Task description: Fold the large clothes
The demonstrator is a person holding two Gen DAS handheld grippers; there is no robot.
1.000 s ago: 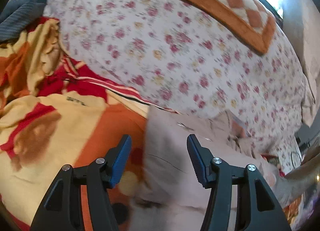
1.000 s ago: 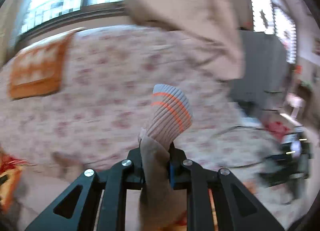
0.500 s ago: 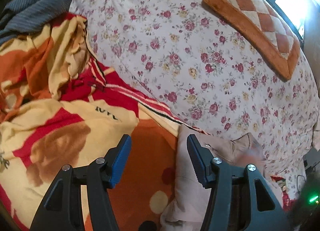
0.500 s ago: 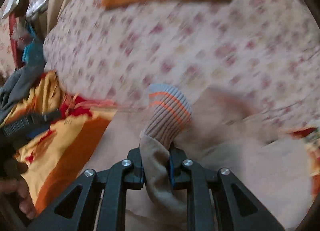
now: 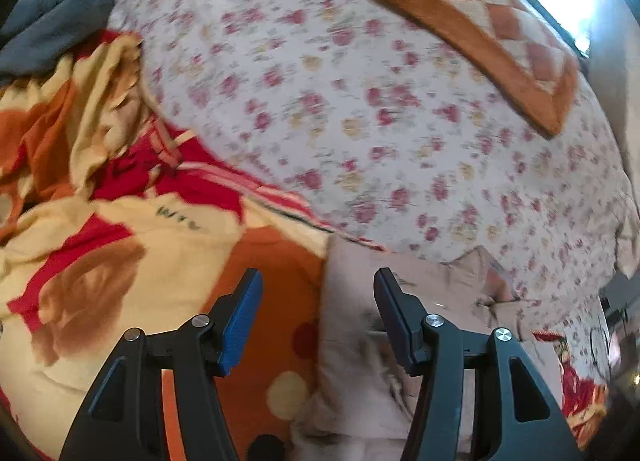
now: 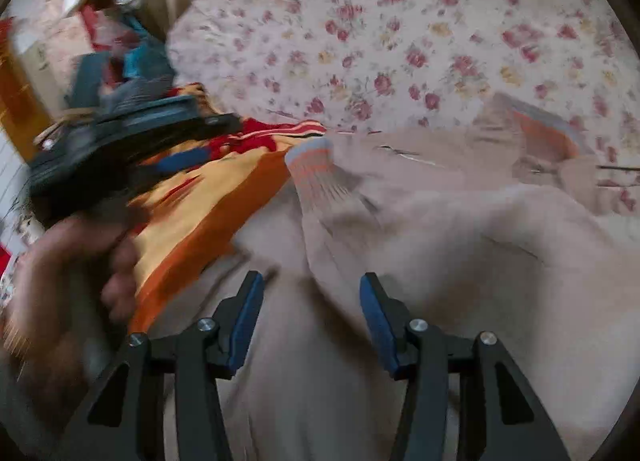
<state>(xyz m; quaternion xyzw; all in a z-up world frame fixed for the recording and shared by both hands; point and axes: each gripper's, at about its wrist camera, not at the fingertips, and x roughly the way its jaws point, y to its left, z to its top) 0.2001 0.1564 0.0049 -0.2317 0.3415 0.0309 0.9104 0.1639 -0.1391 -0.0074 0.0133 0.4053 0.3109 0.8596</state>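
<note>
A large beige garment (image 6: 460, 245) lies spread on the bed, its sleeve with a grey and orange ribbed cuff (image 6: 316, 169) laid across the body. My right gripper (image 6: 310, 301) is open just above the garment, the sleeve between and ahead of its jaws. In the left wrist view the garment (image 5: 360, 321) lies under my open, empty left gripper (image 5: 318, 301), at its left edge. The left gripper also shows in the right wrist view (image 6: 132, 137), held in a hand at the left.
A red, orange and yellow blanket (image 5: 120, 261) lies left of the garment. The floral bedsheet (image 5: 360, 101) covers the bed, with an orange checked pillow (image 5: 480, 33) at the far side. Grey and blue clothes (image 5: 48, 25) pile at far left.
My right gripper has opened and let go of the sleeve cuff, which now lies on the garment. The left gripper stayed open and shifted slightly.
</note>
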